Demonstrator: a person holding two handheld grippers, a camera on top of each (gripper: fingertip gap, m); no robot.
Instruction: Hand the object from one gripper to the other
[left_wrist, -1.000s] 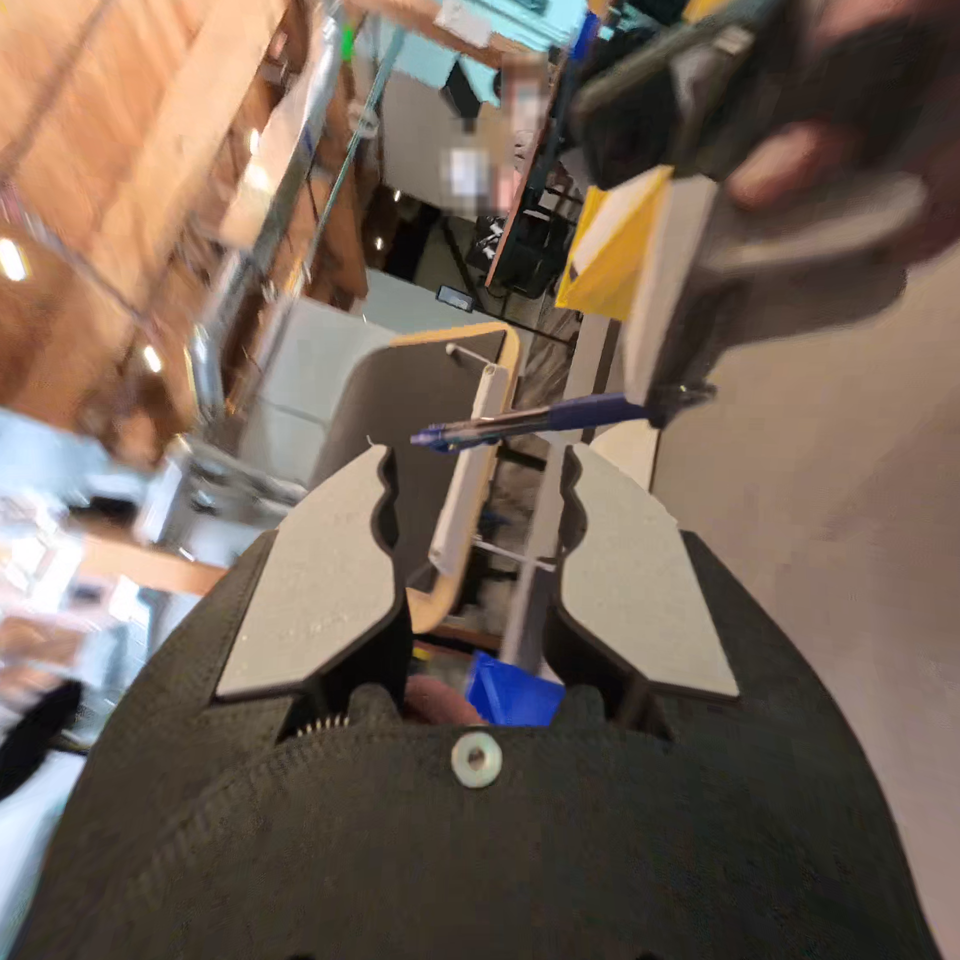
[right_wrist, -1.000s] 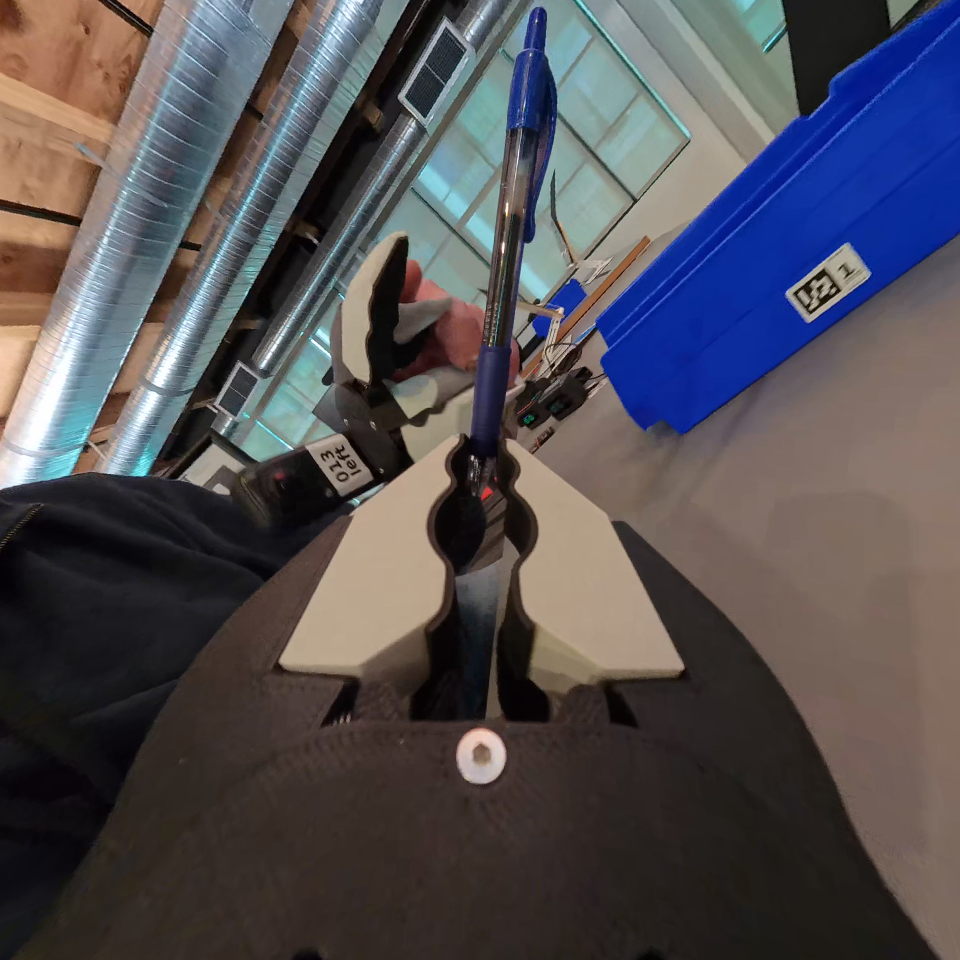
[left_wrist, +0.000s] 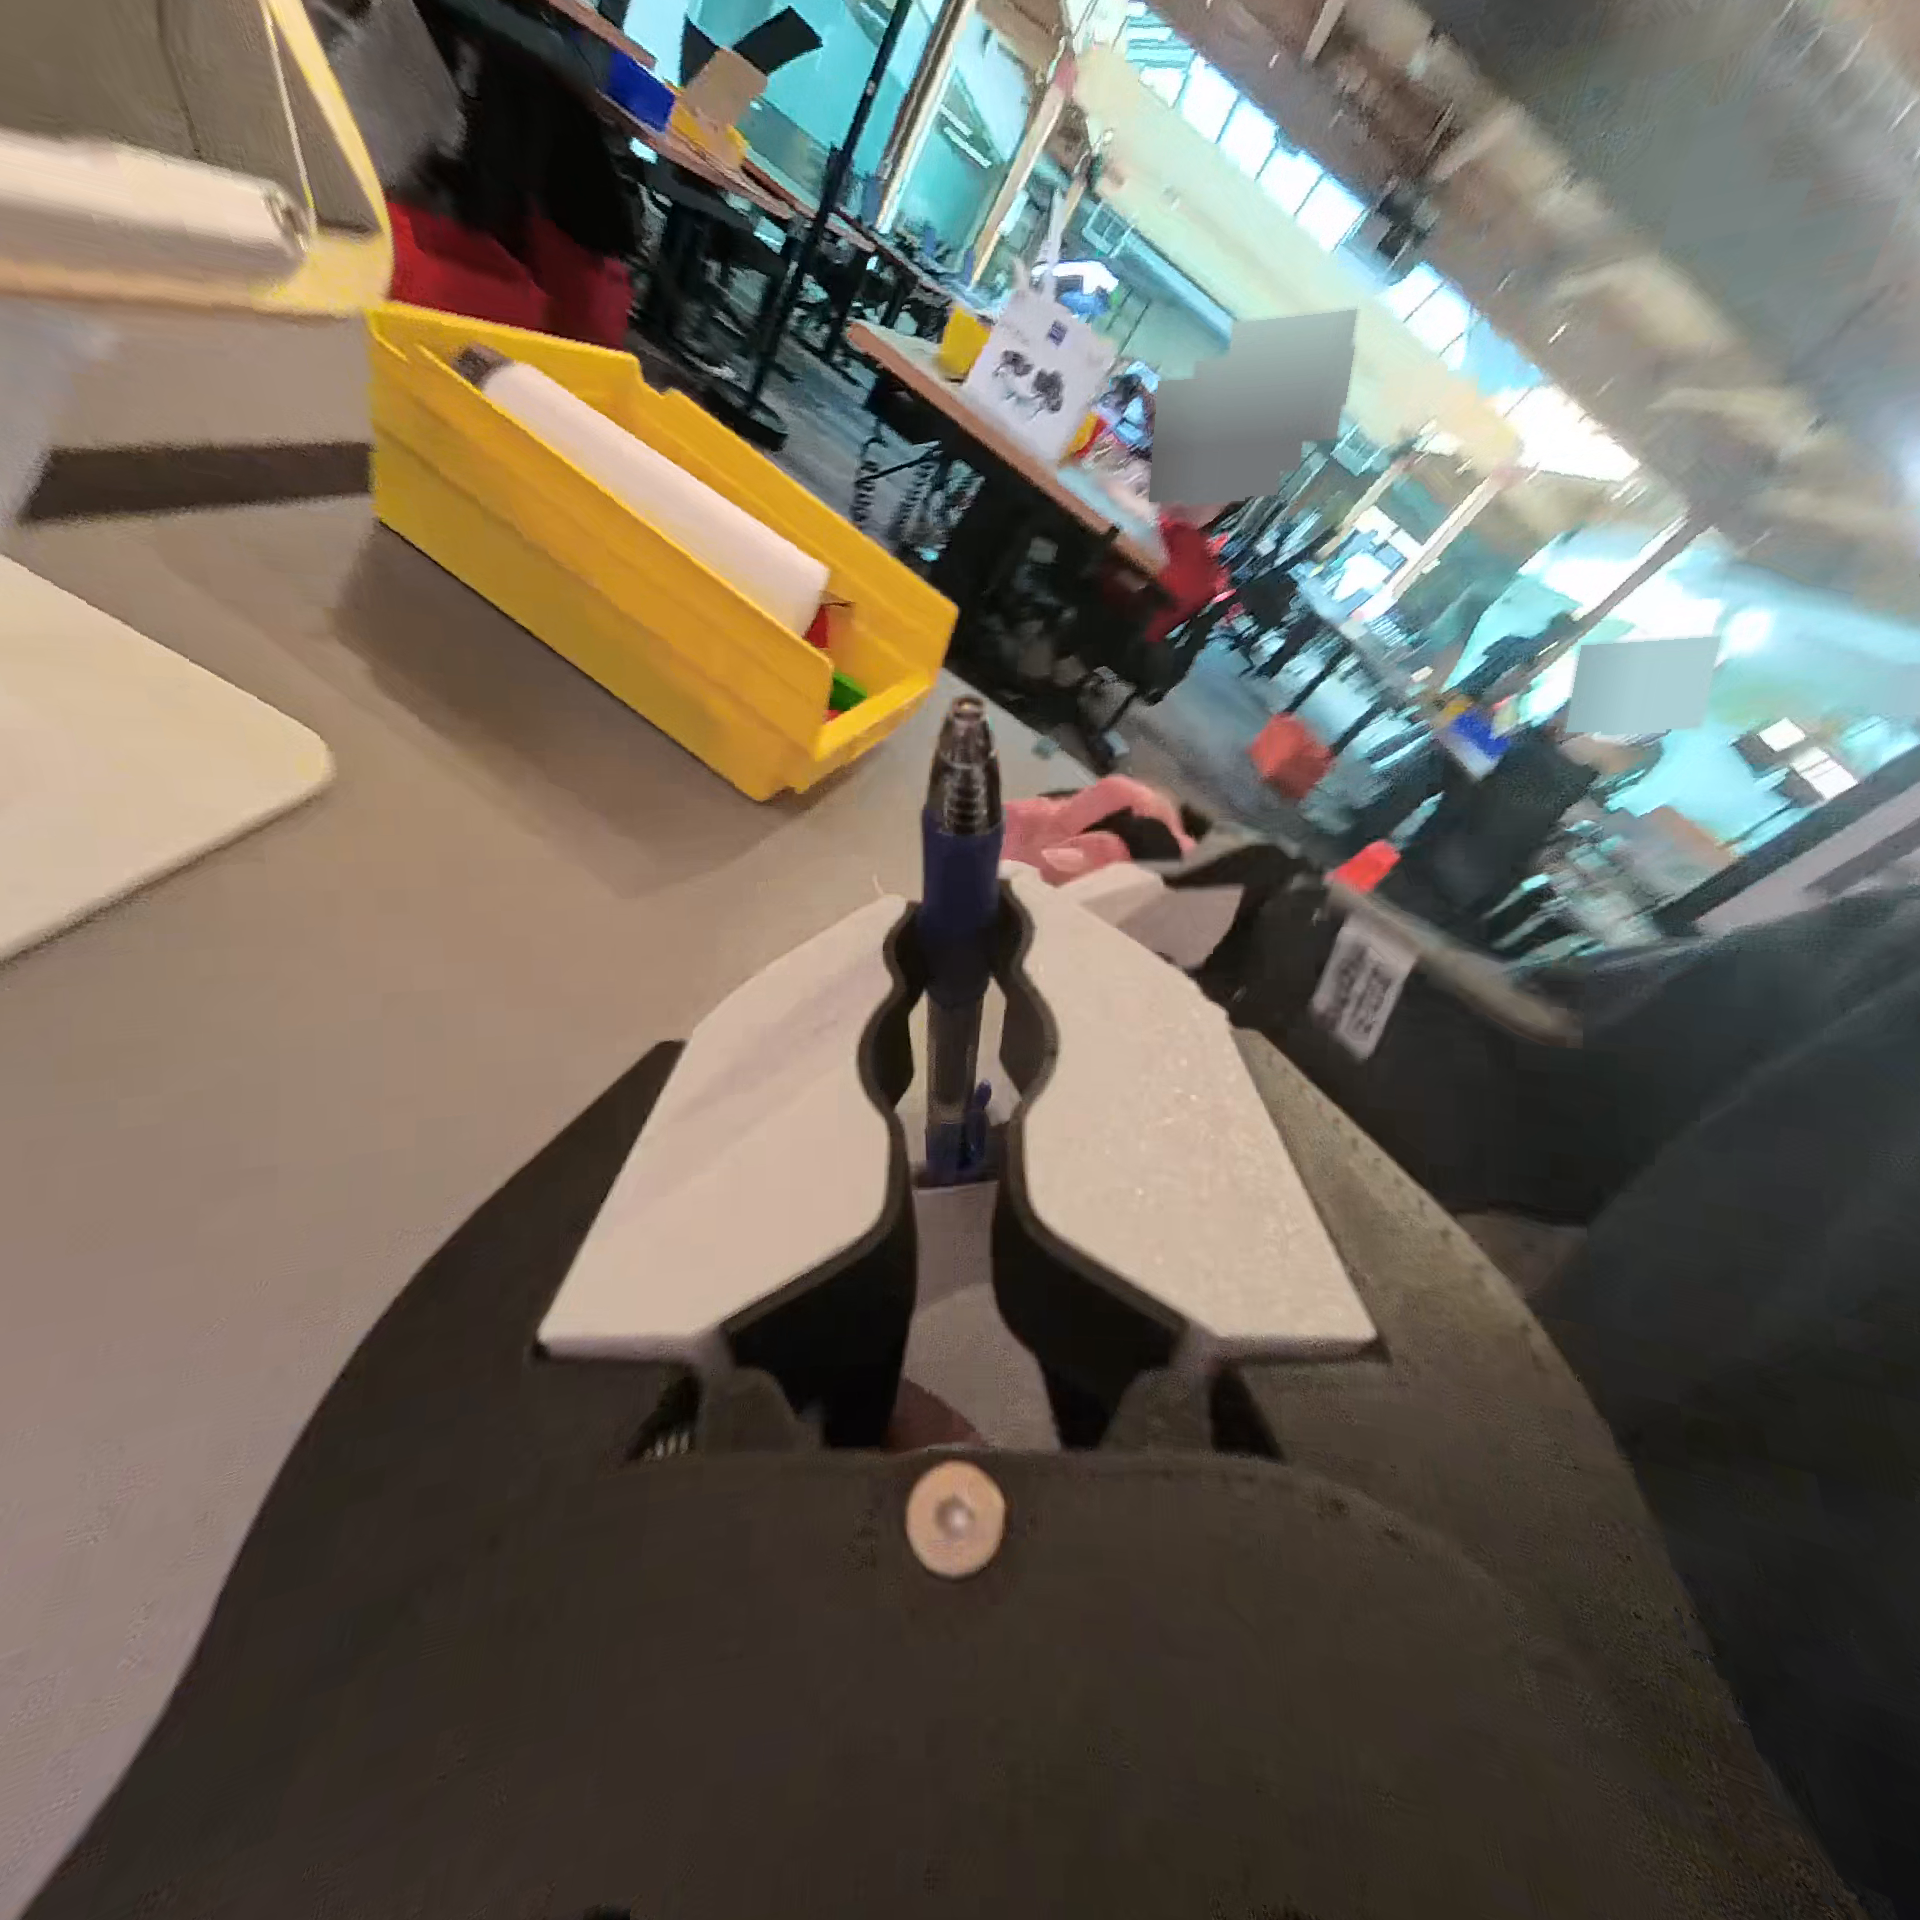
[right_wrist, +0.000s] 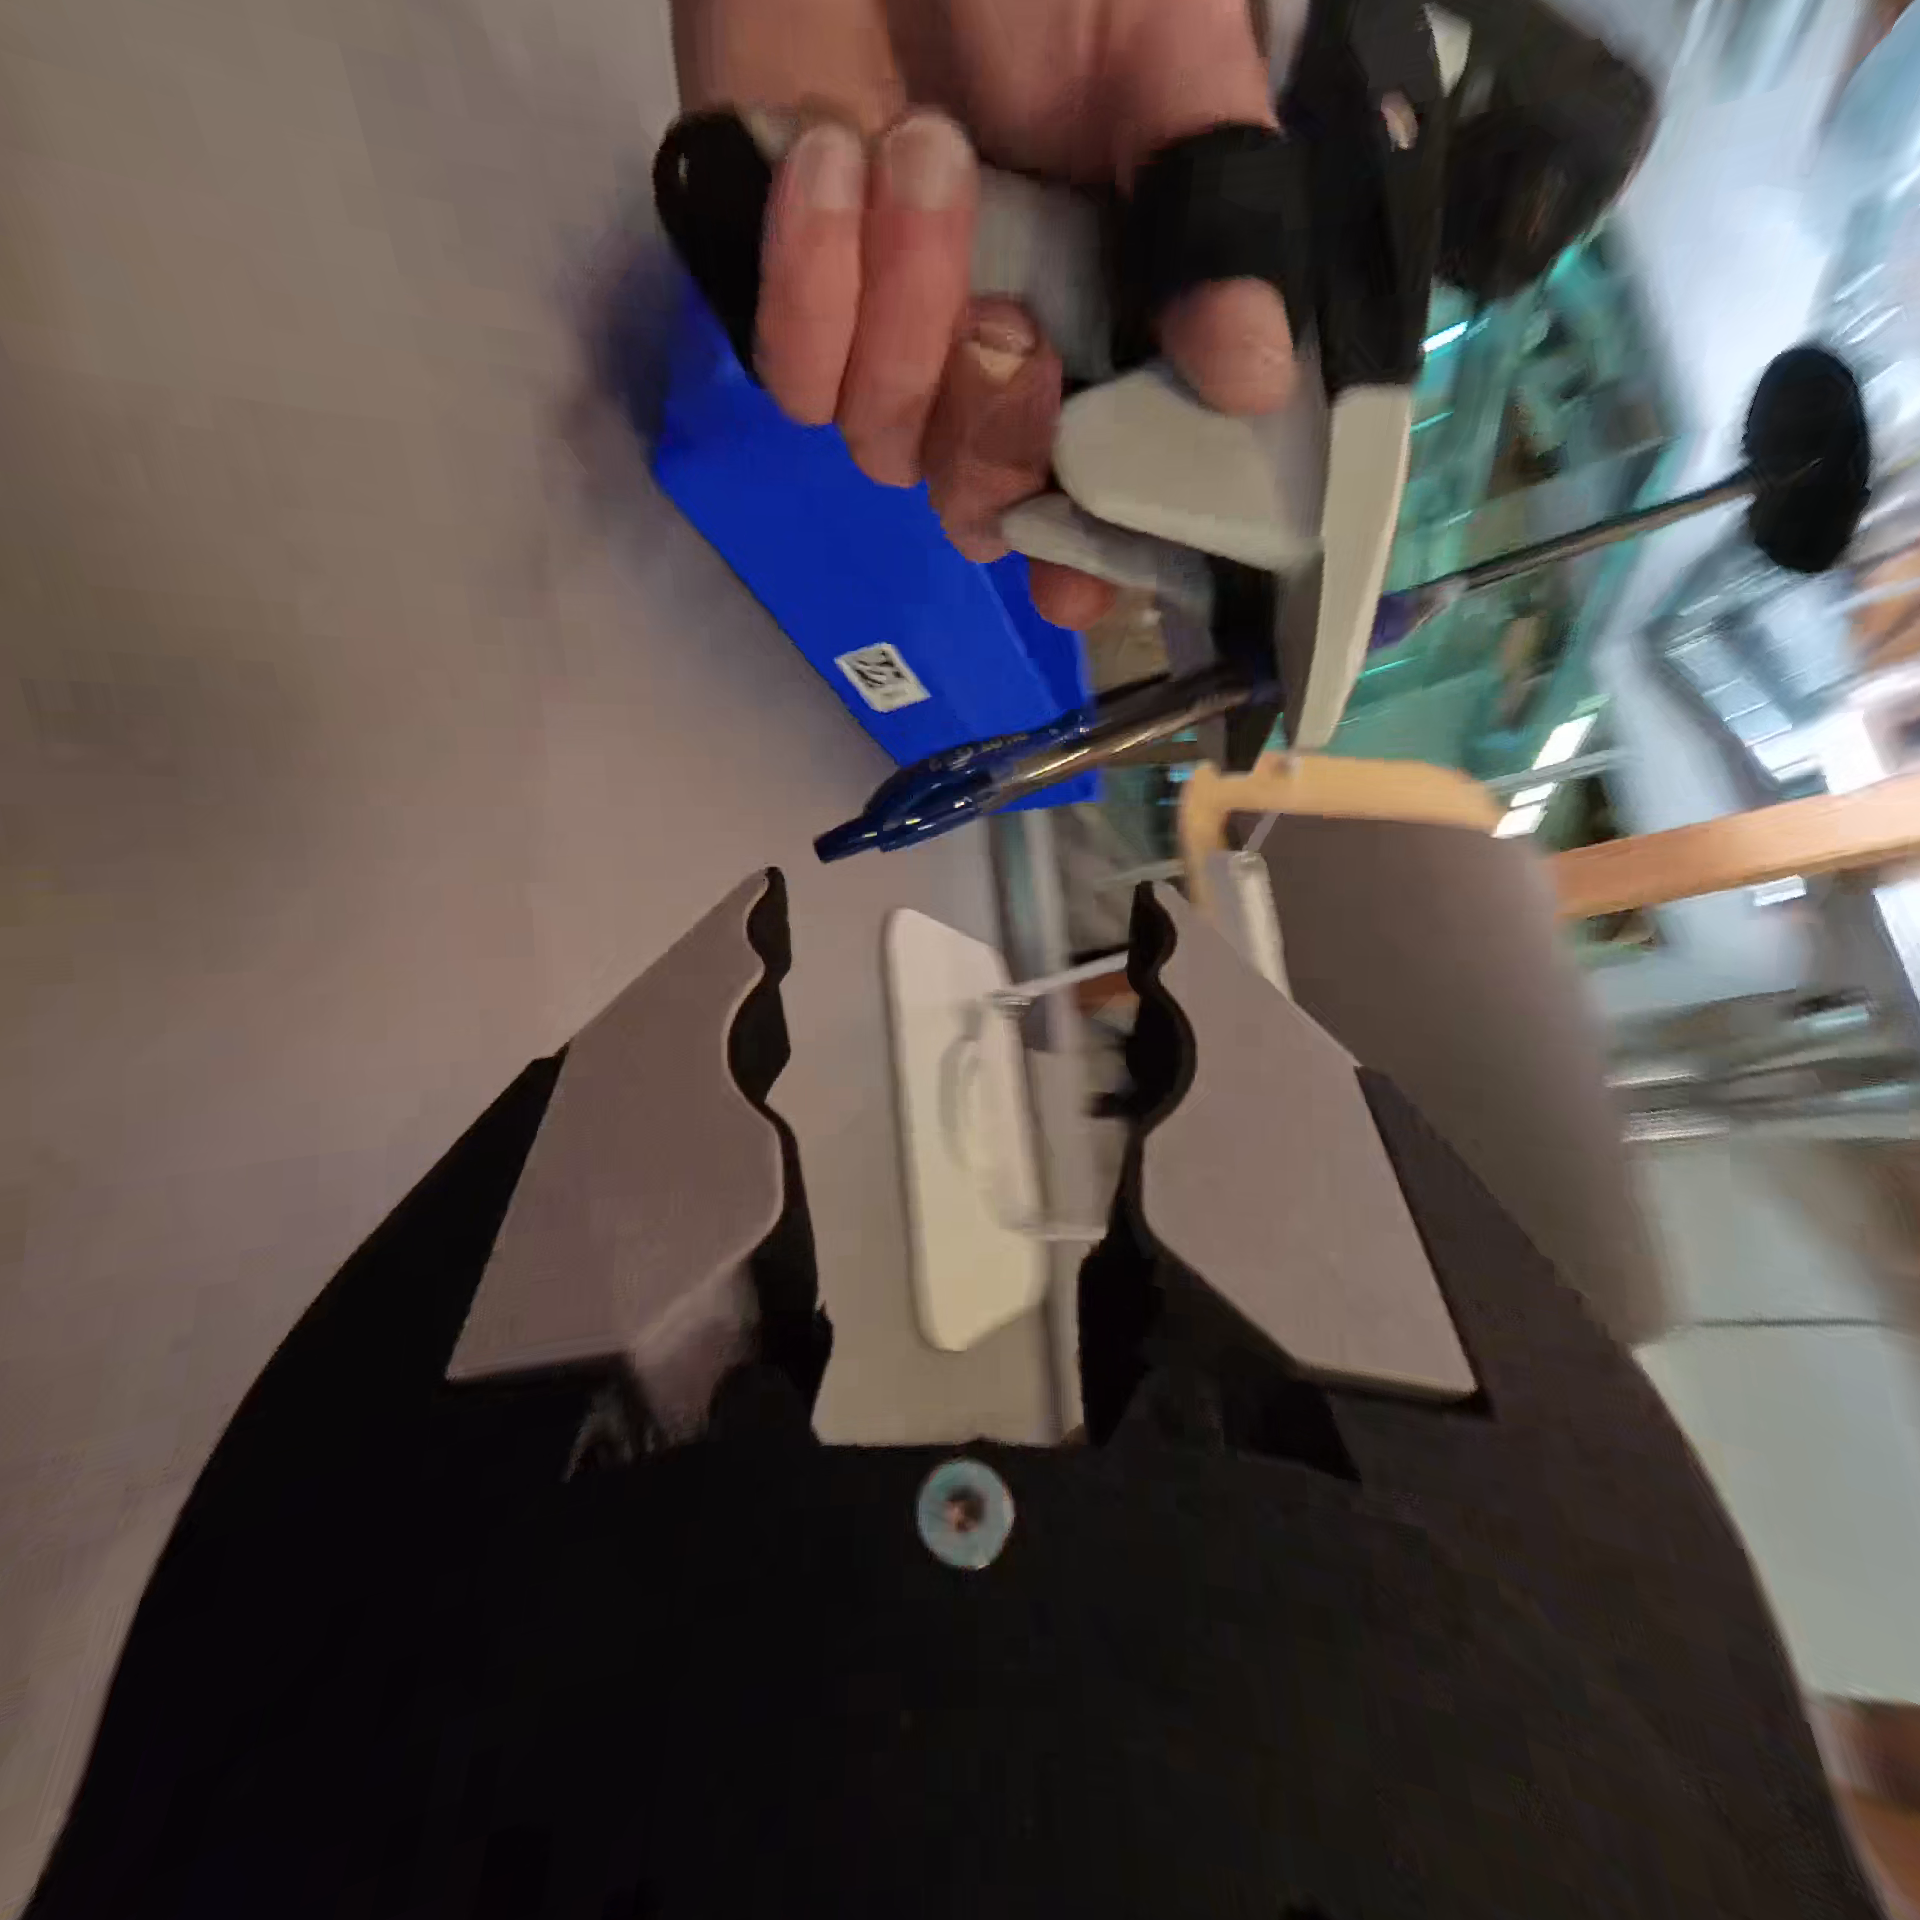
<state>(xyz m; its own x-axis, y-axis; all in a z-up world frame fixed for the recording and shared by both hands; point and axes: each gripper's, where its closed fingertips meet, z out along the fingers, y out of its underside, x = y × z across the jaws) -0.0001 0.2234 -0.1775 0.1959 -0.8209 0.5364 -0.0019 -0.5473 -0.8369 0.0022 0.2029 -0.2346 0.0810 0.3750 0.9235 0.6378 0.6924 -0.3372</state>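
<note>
Gripping a blue ballpoint pen (left_wrist: 958, 914) between its scalloped, pale grey fingers, the left tool (left_wrist: 956, 920) is clenched around the rubbery barrel, the dark ribbed tip pointing outward. The right tool (right_wrist: 961, 894) is released, its matte wavy-edged fingers spread apart and empty, just short of the pen's clip end. On the smooth grey counter (left_wrist: 312, 935) sits a glossy yellow plastic bin (left_wrist: 644, 613) near the far edge, holding a white roll.
</note>
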